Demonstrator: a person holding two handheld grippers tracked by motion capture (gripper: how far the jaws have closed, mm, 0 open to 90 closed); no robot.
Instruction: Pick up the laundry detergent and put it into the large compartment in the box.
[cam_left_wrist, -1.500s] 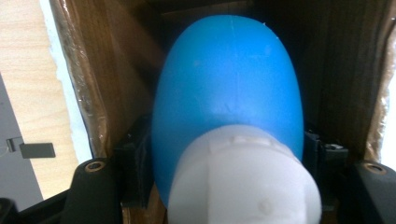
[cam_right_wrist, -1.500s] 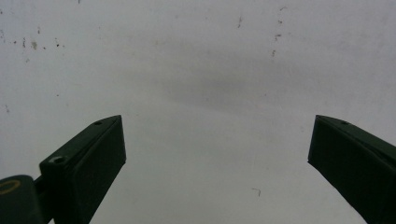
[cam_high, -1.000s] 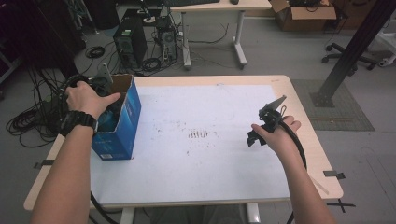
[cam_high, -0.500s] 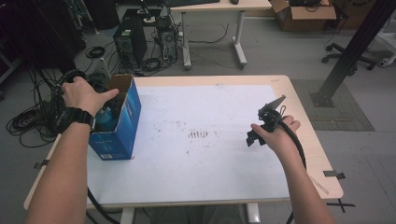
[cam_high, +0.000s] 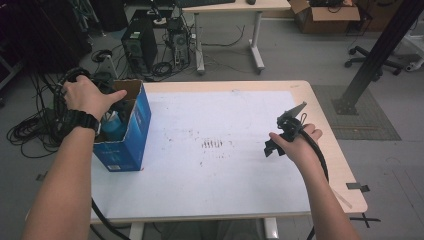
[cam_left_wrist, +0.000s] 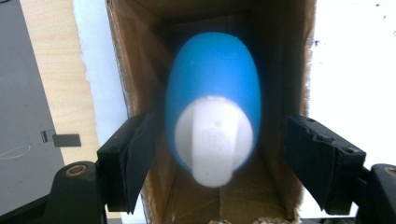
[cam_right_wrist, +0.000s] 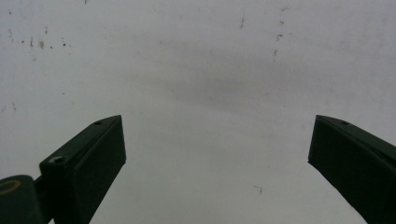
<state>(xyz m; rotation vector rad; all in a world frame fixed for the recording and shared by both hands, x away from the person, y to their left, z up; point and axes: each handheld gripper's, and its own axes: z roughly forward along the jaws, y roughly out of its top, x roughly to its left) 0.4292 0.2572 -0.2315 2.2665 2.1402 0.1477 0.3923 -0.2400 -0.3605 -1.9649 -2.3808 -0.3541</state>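
Note:
A blue bottle (cam_left_wrist: 212, 88) with a white cap (cam_left_wrist: 212, 140) stands inside an open blue cardboard box (cam_high: 134, 134) at the table's left side. In the high view the bottle (cam_high: 114, 126) shows just below my left hand (cam_high: 85, 95), which hovers over the box's mouth. My left gripper (cam_left_wrist: 219, 140) points down into the box. Its jaws have just been opening and stand on either side of the bottle with a gap on each side. My right gripper (cam_high: 272, 146) hangs over the right part of the white tabletop (cam_right_wrist: 196, 70), jaws wide open with nothing between them.
The white sheet (cam_high: 215, 165) covering the wooden table has faint dark marks (cam_high: 212, 144) near its middle. Beyond the table's far edge are computer towers (cam_high: 137, 45) and cables (cam_high: 30, 127) on the floor. A black post (cam_high: 375, 55) stands at the right.
My left hand has lifted a little above the box. The right hand and its gripper have stayed where they were.

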